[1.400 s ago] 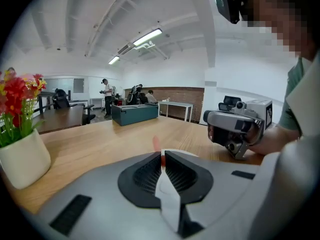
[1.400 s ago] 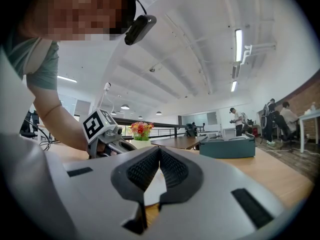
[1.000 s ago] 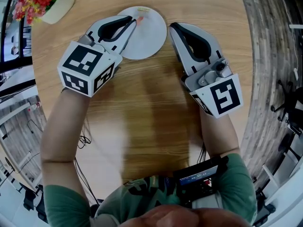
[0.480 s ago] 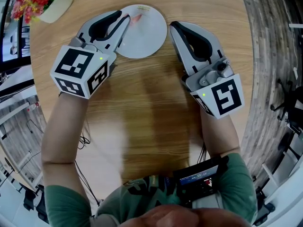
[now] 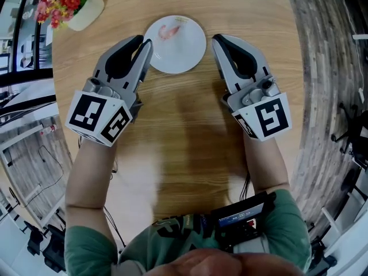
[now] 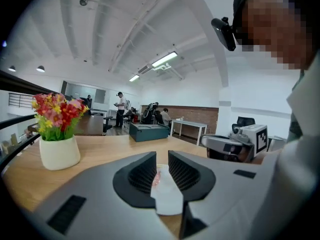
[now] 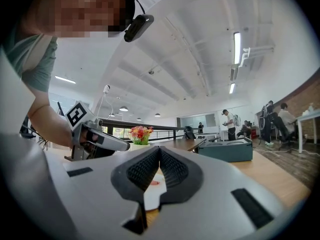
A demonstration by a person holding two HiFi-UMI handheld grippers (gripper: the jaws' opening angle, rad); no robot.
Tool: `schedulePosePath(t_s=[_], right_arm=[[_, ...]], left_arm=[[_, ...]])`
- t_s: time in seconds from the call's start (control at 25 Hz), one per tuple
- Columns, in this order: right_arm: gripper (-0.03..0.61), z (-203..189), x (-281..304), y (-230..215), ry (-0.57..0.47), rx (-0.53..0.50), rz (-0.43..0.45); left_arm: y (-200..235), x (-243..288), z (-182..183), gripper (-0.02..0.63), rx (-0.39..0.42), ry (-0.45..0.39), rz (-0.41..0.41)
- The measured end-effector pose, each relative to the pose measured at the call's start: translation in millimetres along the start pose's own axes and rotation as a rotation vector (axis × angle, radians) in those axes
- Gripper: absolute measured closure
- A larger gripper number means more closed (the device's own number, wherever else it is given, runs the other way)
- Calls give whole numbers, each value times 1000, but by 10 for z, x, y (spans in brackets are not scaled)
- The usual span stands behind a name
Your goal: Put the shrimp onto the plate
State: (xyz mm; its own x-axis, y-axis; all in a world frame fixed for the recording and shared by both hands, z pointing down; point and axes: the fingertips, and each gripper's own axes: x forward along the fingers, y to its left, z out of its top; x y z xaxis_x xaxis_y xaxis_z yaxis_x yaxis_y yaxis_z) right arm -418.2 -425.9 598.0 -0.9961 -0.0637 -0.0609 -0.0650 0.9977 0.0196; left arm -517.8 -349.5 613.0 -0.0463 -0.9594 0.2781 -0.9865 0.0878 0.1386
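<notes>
The shrimp (image 5: pixel 169 31) is lying on the plate (image 5: pixel 187 56), at one o'clock from the left hand-held gripper (image 5: pixel 146 46), which is gaping slightly and empty. The right hand-held gripper (image 5: pixel 217 41) is sitting closed and empty at the plate's three o'clock.

Pink shrimp (image 5: pixel 169 31), lying on round white plate (image 5: pixel 187 56), left of its centre
</notes>
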Motion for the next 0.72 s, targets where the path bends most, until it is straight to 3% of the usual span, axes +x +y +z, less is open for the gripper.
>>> schedulePosePath(t_s=[0.2, 0.44, 0.72], right_arm=[[572, 183, -225, 149, 50, 29, -5], [572, 714, -548, 242, 66, 39, 4], [572, 1335, -963, 468, 86, 26, 10]], left_arm=[[-186, -556, 158, 546, -48, -6, 18], [-402, -1191, 696, 546, -60, -81, 53], [-794, -1912, 979, 546, -119, -103, 68]])
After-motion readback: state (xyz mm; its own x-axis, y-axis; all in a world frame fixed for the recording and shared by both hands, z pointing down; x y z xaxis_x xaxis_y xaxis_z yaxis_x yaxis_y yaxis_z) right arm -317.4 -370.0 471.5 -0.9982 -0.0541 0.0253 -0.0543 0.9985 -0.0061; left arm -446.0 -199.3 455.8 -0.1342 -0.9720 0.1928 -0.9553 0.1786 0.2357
